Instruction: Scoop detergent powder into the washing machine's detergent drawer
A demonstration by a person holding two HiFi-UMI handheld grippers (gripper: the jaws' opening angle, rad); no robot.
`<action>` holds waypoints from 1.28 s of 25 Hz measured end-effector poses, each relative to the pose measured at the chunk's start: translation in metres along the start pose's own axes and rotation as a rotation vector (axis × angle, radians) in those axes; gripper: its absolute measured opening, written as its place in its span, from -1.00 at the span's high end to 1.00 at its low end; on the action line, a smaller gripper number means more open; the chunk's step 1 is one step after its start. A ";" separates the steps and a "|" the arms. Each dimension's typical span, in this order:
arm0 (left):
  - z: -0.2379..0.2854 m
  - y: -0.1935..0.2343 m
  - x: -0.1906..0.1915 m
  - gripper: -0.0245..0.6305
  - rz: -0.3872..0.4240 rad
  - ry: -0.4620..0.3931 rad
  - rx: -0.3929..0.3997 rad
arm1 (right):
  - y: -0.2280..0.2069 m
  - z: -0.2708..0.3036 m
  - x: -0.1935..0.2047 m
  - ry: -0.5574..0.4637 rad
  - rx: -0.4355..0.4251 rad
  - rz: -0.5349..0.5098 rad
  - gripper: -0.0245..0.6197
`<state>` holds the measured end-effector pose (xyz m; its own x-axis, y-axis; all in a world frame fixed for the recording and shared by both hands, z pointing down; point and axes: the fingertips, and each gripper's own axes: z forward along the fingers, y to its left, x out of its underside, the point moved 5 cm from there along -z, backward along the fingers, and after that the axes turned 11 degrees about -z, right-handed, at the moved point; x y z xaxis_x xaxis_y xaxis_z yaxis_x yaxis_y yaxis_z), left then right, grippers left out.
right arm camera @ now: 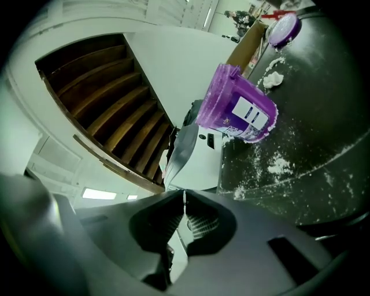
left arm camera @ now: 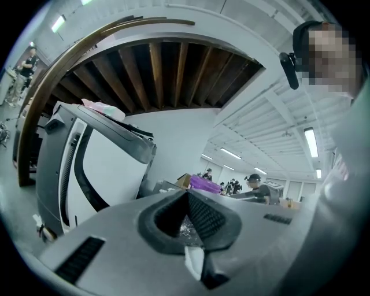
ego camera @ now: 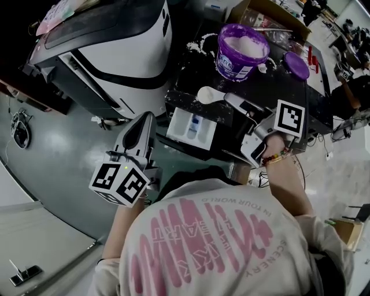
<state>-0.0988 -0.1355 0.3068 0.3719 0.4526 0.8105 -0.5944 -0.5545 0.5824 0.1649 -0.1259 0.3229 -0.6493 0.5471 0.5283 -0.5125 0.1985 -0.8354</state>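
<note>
Open test hall, of lab or workshop type. Washing machine [ego camera: 110, 52] standing free on polished grey floor [ego camera: 52, 156], beside black workbench [ego camera: 277, 87] dusted with spilled white powder. Cardboard box [ego camera: 272, 10] at bench end. Strip lights [left arm camera: 311, 141] on high white ceiling. Further people [left arm camera: 254, 182] at benches behind.

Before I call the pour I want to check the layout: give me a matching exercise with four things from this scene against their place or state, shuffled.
Things:
1. purple tub
2. purple lid
3. white scoop
4. detergent drawer

Places or states:
A. pulled out, open on top
B. handle in the shut jaws of the right gripper
C. lid off, white powder inside
D. lying flat on the dark table, to the right of the tub in the head view

Pairs: 1-C, 2-D, 3-B, 4-A
</note>
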 end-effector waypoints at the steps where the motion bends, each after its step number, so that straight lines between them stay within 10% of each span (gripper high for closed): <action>1: -0.001 0.003 -0.001 0.92 -0.001 0.003 0.004 | 0.000 0.001 0.004 -0.002 0.006 0.001 0.90; 32: -0.037 0.067 0.030 0.92 -0.089 0.136 0.056 | -0.020 0.019 0.115 0.025 0.243 0.013 0.90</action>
<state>-0.1541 -0.1328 0.3682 0.3195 0.5895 0.7419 -0.5213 -0.5445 0.6571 0.0897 -0.0827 0.4027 -0.6438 0.5691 0.5116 -0.6266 -0.0083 -0.7793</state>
